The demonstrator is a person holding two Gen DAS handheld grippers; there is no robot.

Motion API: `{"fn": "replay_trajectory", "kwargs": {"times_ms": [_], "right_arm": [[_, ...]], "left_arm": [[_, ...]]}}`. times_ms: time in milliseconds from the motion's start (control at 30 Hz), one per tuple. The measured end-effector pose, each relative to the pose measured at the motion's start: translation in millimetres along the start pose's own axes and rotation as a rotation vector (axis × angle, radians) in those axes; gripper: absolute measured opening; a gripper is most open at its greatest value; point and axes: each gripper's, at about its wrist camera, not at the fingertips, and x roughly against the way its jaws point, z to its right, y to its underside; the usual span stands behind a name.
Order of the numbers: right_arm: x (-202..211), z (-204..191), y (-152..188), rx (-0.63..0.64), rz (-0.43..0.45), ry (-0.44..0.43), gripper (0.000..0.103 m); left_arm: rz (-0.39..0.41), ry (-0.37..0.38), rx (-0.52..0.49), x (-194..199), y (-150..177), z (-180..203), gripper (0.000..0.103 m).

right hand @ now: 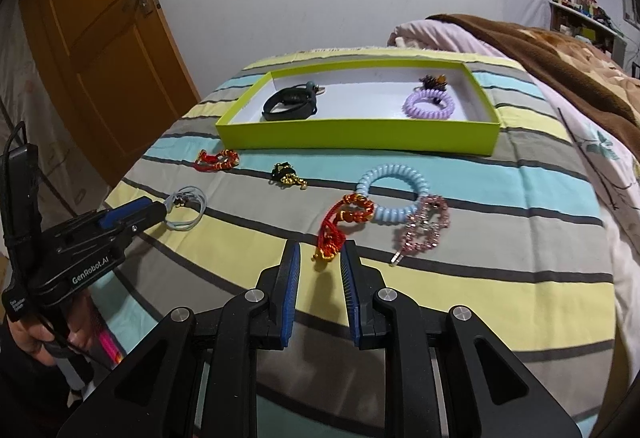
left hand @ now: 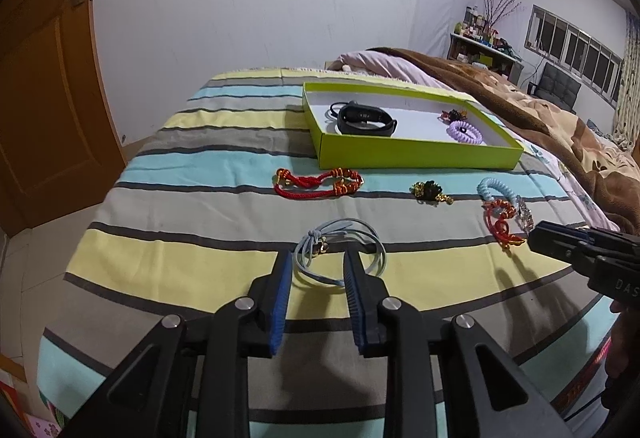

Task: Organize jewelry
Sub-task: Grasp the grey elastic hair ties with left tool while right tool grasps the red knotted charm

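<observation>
A lime-green box (left hand: 420, 153) (right hand: 360, 135) on the striped bedspread holds a black smart band (left hand: 366, 119) (right hand: 290, 105), a purple coil hair tie (left hand: 464, 131) (right hand: 428, 103) and a dark charm (left hand: 454, 114). My left gripper (left hand: 318, 262) is open, its fingers straddling a grey-blue elastic hair tie (left hand: 340, 252) (right hand: 186, 211) that lies on the bed. My right gripper (right hand: 320, 254) is open, its fingertips either side of the tail of a red knotted cord bracelet (right hand: 340, 226) (left hand: 502, 224). It overlaps a light blue coil tie (right hand: 394, 193) and a pink beaded bracelet (right hand: 424, 230).
A second red cord bracelet (left hand: 318, 183) (right hand: 216, 161) and a black-and-gold charm (left hand: 430, 193) (right hand: 286, 175) lie in front of the box. A brown blanket (left hand: 560, 125) covers the bed to the right. A wooden door (left hand: 40, 97) stands at the left.
</observation>
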Motion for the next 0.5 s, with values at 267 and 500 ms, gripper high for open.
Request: {"fn": "replay_trajectory", "kwargs": {"times_ms": [267, 500], "right_arm": [[-20.3, 3.2, -5.6, -0.02, -0.036, -0.001, 0.022], [-29.4, 2.1, -10.0, -0.016, -0.057, 0.031, 0.022]], "left_arm": [[-0.041, -0.009, 0.012, -13.6, -3.5, -0.9, 0.028], [-0.056, -0.037, 0.002, -18.5, -4.3, 2.3, 0.021]]}}
